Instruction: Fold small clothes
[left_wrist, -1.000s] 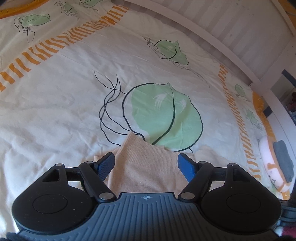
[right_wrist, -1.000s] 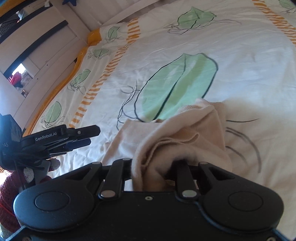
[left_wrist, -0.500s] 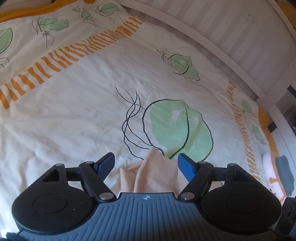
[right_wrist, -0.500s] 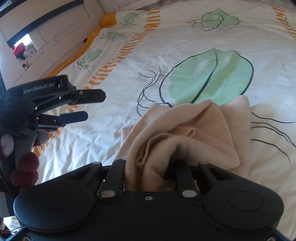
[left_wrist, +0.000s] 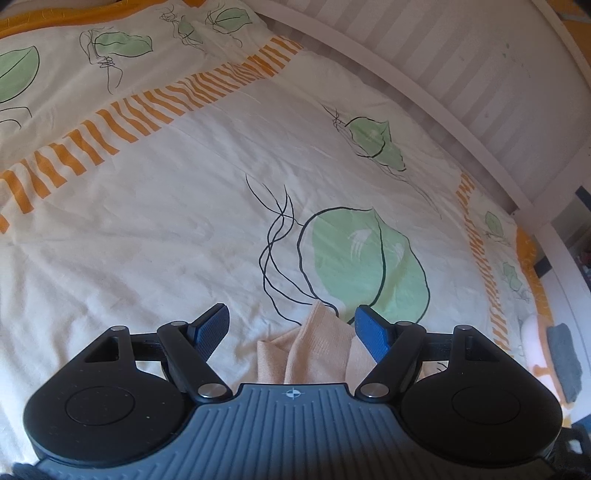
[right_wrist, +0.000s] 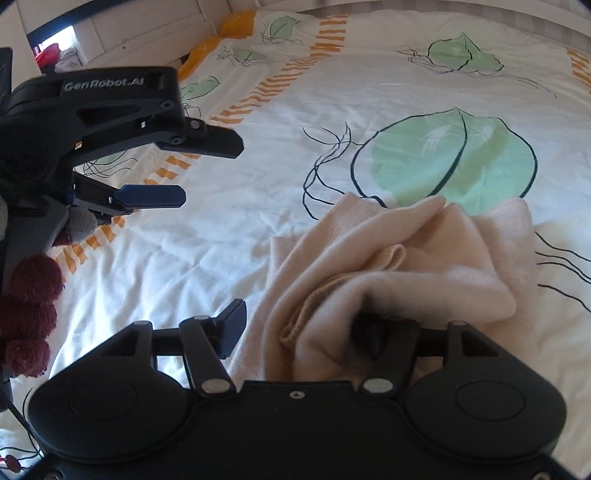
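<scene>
A small beige knit garment (right_wrist: 399, 266) lies bunched on the bed cover, next to a large green leaf print. My right gripper (right_wrist: 301, 332) is open, its jaws wide apart; the cloth drapes over its right finger and lies loose between the jaws. My left gripper (left_wrist: 291, 328) is open and empty, held above the bed; a corner of the garment (left_wrist: 321, 347) shows between its blue pads (left_wrist: 371, 332). The left gripper also shows in the right wrist view (right_wrist: 177, 170), raised at the left.
The white bed cover (left_wrist: 166, 240) has green leaves and orange striped bands. A white slatted bed frame (left_wrist: 480, 92) runs along the far side. A white and orange object with a grey cloth (left_wrist: 554, 358) lies at the right edge.
My right gripper has opened and let go of the garment. My left gripper has drawn back and risen, so less of the garment shows between its pads.
</scene>
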